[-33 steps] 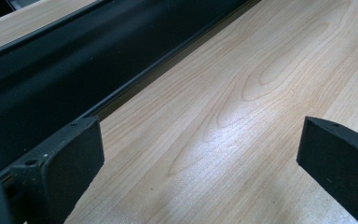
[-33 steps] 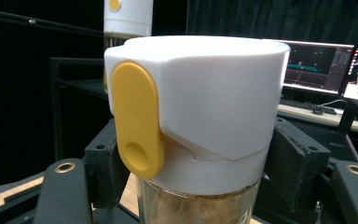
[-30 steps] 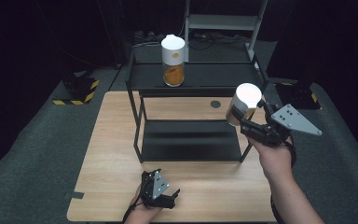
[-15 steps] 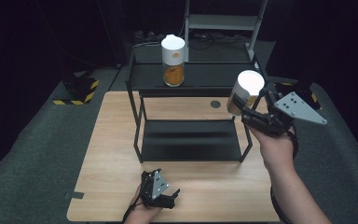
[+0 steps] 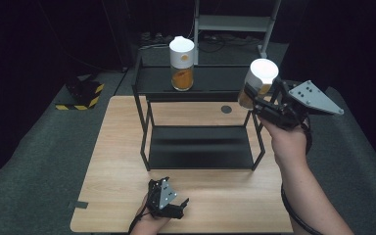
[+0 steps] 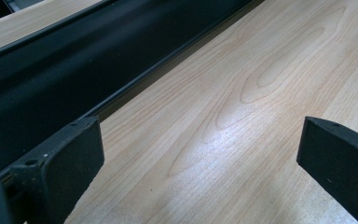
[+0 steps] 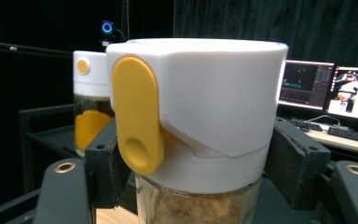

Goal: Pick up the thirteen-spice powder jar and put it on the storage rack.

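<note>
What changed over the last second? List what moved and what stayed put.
The right gripper, shut on the white-lidded jar, carried it up and a little farther away, toward the right end of the rack's top shelf. Nothing was let go. The left gripper stayed open and at rest on the table, and the other jar kept its place on the top shelf.

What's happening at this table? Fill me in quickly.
A person is holding a white-capped jar in the right gripper, jaws shut on it, up in the air by the right end of the black rack's top shelf. A second jar of orange powder stands on that shelf. The left gripper rests open near the wooden table's front edge.
</note>
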